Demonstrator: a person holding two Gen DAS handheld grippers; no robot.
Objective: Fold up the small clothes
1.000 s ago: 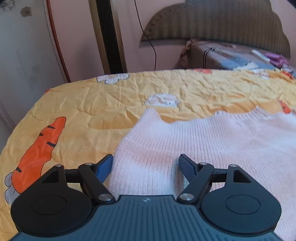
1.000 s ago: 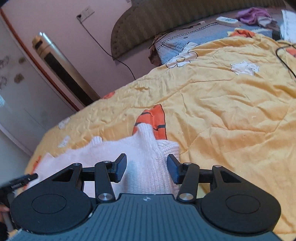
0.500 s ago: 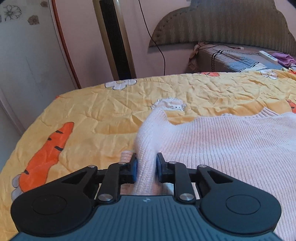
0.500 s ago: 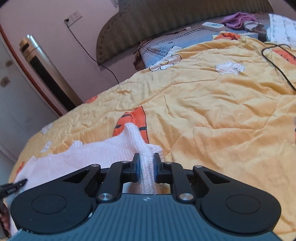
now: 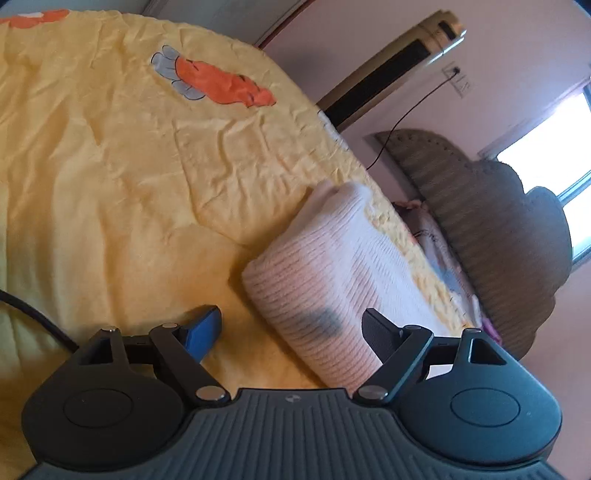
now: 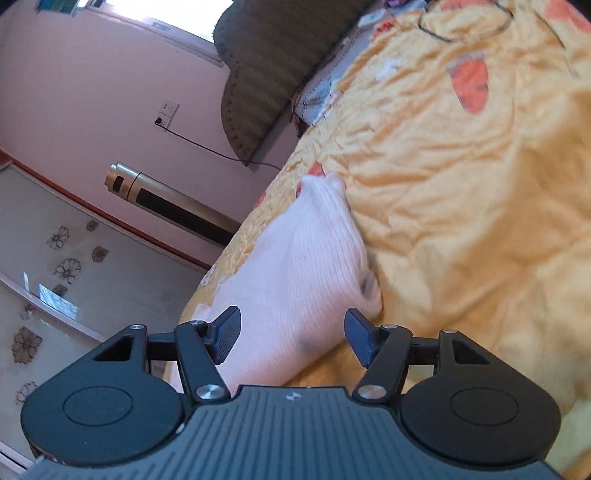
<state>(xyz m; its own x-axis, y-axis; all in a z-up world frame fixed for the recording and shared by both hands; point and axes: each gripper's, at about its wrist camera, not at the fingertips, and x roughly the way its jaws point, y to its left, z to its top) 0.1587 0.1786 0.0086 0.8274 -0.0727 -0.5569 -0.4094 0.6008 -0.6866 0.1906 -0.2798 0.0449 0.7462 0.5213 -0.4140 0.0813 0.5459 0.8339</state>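
A pale pink knitted sweater (image 5: 332,280) lies doubled over on the yellow bedspread (image 5: 110,184), its rounded fold edge towards me. My left gripper (image 5: 291,332) is rolled to one side, its jaws opening wide; the fold edge sits between the fingers and no pad presses on it. In the right wrist view the same sweater (image 6: 303,266) stretches away from my right gripper (image 6: 291,334), whose jaws are also opening. The cloth lies between those fingers, untouched by the pads.
The bedspread (image 6: 461,184) carries orange carrot prints (image 5: 221,83). A black cable (image 5: 33,317) crosses its near left corner, another cable (image 6: 465,22) loops far off. A tall standing air conditioner (image 6: 170,199), a wall socket (image 6: 166,110) and a padded headboard (image 5: 491,236) stand beyond the bed's edge.
Both grippers shut on the sweater's corners, swept them across so the sweater folded over itself, rolled sideways, and have now let go with jaws apart.
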